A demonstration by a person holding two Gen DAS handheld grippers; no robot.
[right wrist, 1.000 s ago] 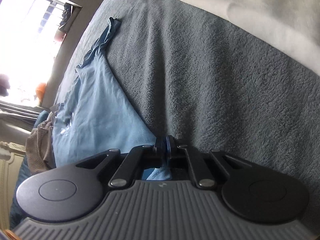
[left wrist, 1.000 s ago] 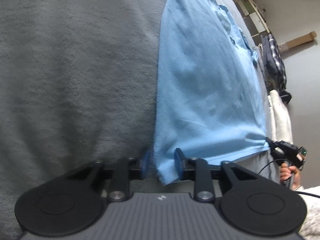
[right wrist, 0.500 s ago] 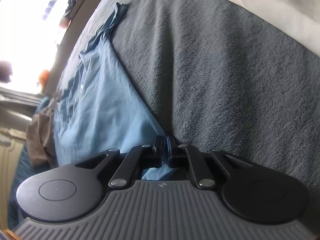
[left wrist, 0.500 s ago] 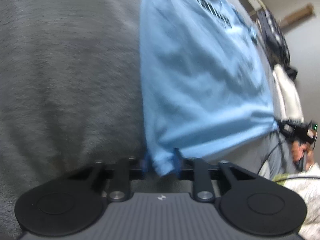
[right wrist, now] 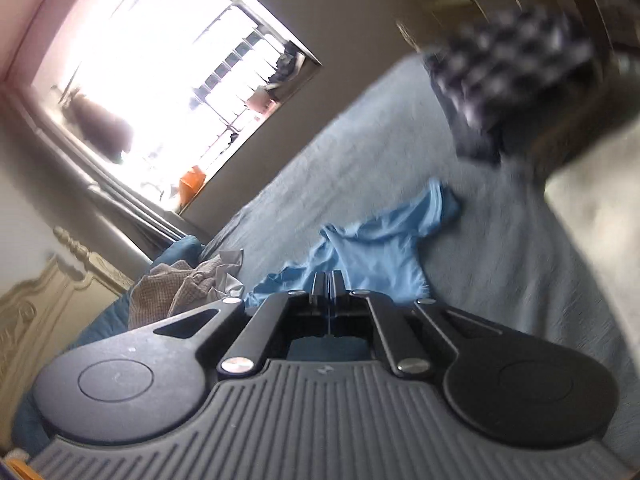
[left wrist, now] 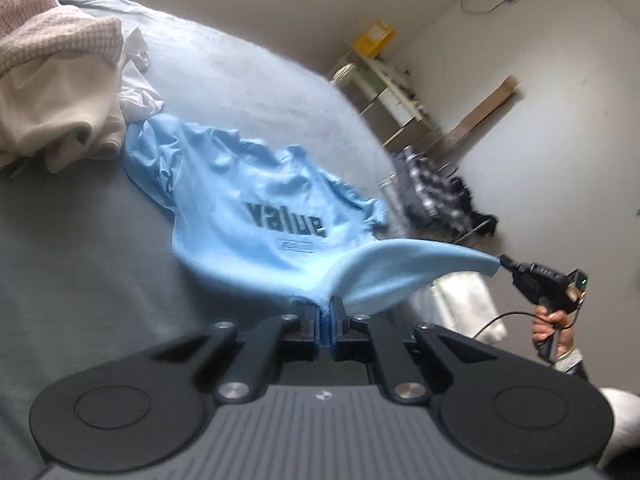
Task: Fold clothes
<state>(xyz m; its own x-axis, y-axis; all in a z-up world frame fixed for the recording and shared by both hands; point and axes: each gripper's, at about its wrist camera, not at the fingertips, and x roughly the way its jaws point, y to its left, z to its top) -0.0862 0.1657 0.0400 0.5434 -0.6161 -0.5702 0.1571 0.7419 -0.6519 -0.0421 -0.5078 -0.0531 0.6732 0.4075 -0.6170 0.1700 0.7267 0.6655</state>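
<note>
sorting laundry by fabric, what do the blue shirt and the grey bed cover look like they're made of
Blue shirt: looks like thin, matte cotton-type jersey; it drapes and creases softly and carries a dark printed word. Grey bed cover: seems a fuzzy fleece or plush, with a soft napped surface. The exact fibre of either can't be told.

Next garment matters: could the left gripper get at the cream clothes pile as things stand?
Probably not yet. The left gripper is shut on the blue T-shirt's hem, as is the right gripper. The cream clothes pile lies unobstructed beyond it.
</note>
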